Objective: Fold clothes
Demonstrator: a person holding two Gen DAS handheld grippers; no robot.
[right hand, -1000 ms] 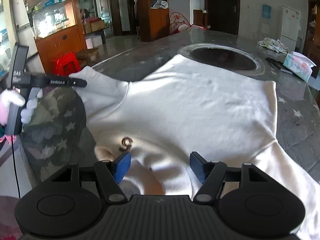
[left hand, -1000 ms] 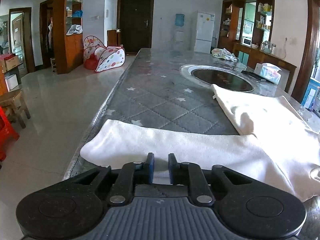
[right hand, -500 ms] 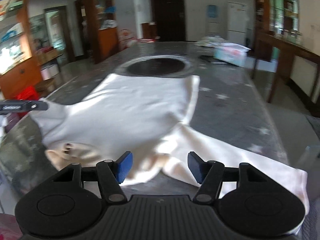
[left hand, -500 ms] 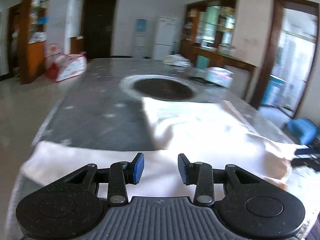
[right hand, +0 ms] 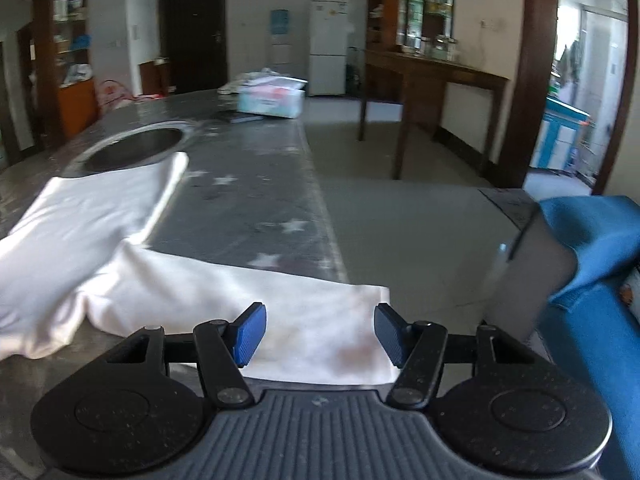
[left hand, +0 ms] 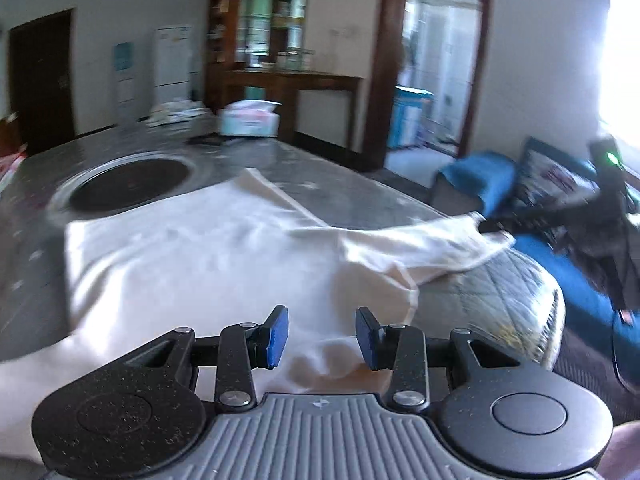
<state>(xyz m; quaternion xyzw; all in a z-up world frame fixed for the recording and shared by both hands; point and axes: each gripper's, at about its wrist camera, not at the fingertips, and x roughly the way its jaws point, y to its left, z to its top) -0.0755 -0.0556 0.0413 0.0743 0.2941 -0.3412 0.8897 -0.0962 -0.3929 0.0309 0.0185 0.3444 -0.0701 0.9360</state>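
Observation:
A white long-sleeved garment [left hand: 192,256] lies spread on the grey star-patterned table [left hand: 352,192]. My left gripper [left hand: 322,334] is open and empty, just above the garment's near edge by the collar. In the right wrist view the garment's body [right hand: 88,216] lies at left and one sleeve [right hand: 280,300] stretches toward the table's right edge. My right gripper [right hand: 318,332] is open with its jaws on either side of the sleeve cuff. It also shows in the left wrist view [left hand: 500,226] at the sleeve's end.
A round dark recess [left hand: 128,184] is set into the table beyond the garment. A tissue box [right hand: 272,100] and a cloth pile [left hand: 176,114] sit at the far end. A blue chair [right hand: 592,264] stands right of the table. A wooden side table [right hand: 432,80] stands by the wall.
My left gripper let go of the left sleeve, opened and swung right to the collar area. My right gripper swung right from the collar to the right sleeve's cuff.

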